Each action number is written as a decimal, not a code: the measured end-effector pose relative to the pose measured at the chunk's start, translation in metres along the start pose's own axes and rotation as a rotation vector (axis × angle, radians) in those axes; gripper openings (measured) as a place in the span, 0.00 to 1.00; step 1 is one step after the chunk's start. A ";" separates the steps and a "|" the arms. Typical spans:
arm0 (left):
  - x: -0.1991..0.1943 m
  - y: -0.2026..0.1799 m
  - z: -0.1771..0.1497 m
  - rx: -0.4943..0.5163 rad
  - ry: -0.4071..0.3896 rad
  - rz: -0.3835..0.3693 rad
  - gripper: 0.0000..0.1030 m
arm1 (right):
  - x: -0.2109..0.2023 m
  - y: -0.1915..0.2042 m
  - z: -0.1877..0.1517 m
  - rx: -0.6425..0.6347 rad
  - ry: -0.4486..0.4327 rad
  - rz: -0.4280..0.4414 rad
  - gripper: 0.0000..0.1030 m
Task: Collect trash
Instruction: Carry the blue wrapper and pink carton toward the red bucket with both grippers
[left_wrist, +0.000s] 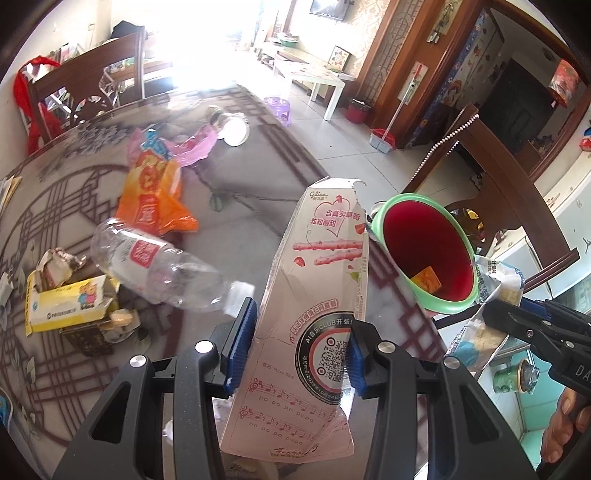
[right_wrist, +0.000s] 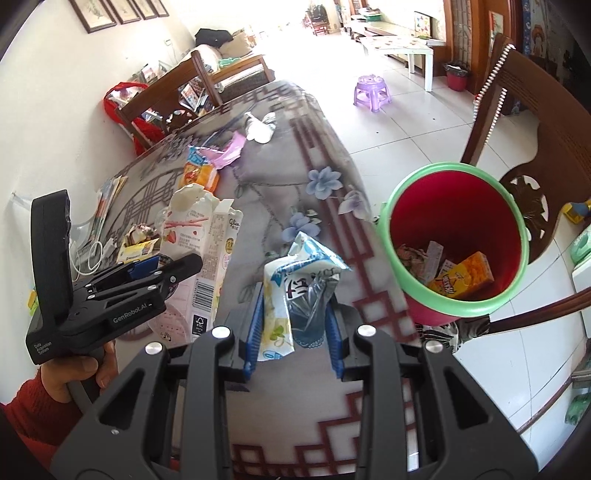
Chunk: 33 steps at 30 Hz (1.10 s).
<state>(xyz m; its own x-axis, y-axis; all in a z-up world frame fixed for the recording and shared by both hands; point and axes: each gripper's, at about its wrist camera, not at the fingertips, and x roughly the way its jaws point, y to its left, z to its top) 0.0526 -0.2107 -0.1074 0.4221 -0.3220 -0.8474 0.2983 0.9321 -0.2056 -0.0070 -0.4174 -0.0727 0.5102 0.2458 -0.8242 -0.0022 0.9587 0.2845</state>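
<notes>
The left gripper (left_wrist: 301, 345) is clamped on a torn pink snack box (left_wrist: 314, 295), held upright above the desk (left_wrist: 240, 206), while the right gripper (right_wrist: 295, 332) is clamped on a crumpled blue-and-white wrapper (right_wrist: 295, 295). Just right of both stands the red bin (right_wrist: 458, 240) with a green rim, tilted and apparently past the desk's edge, already holding an orange carton (right_wrist: 463, 278) and scraps. An empty clear bottle (left_wrist: 162, 267), an orange bag (left_wrist: 155, 195) and a yellow box (left_wrist: 66, 302) lie on the desk.

Lit by blown-out daylight from the far room; glared across the table (left_wrist: 229, 177); bent by fisheye, blackened at corners.
</notes>
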 end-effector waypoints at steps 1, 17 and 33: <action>0.002 -0.004 0.001 0.005 0.001 -0.002 0.40 | -0.001 -0.006 0.000 0.008 -0.002 -0.004 0.29; 0.027 -0.079 0.019 0.100 0.021 -0.057 0.40 | -0.020 -0.108 0.019 0.143 -0.060 -0.106 0.29; 0.041 -0.099 0.051 0.072 -0.016 -0.043 0.40 | 0.009 -0.162 0.047 0.167 -0.049 -0.166 0.31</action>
<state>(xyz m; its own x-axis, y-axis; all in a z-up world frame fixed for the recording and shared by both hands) 0.0839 -0.3245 -0.0966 0.4208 -0.3645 -0.8307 0.3773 0.9031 -0.2052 0.0383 -0.5769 -0.1035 0.5328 0.0756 -0.8428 0.2251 0.9475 0.2273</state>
